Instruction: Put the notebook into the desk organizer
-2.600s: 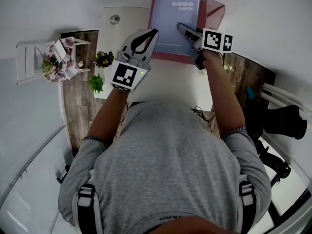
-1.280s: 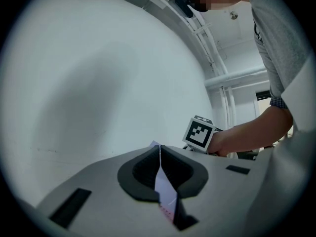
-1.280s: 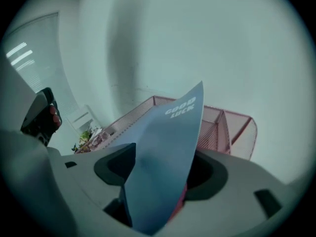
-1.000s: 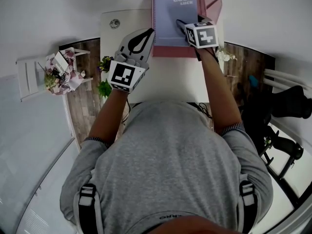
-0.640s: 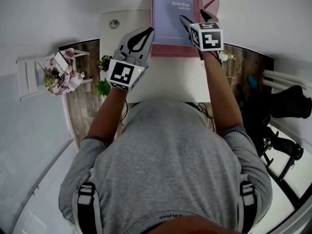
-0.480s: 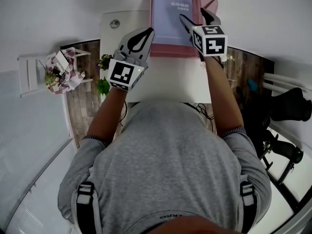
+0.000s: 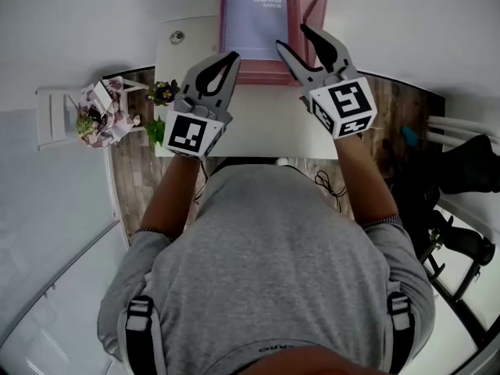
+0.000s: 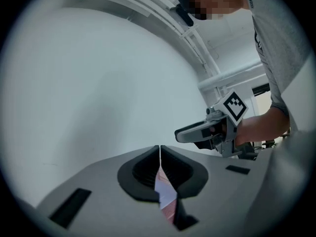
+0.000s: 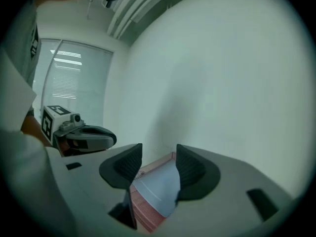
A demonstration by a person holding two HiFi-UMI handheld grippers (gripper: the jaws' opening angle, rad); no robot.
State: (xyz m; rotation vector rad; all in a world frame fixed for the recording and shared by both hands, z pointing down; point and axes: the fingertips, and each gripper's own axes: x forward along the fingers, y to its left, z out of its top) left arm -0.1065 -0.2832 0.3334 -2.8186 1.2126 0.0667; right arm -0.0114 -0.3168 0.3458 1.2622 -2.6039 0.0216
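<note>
The lavender notebook lies flat inside the pink desk organizer at the far edge of the white desk. My right gripper hovers just in front of the organizer's right side. Its jaws stand apart and are closing, with nothing between them. In the right gripper view the notebook and the organizer show through the gap of the right gripper. My left gripper is shut and empty, left of the notebook's near corner. The left gripper shows its jaws pressed together.
Small potted plants and a bouquet sit on a wooden surface to the left of the desk. A small round object lies at the desk's far left. A white wall stands right behind the organizer.
The right gripper has let go of the notebook and drawn back toward me. The notebook now rests in the organizer. The left gripper has shifted slightly back.
</note>
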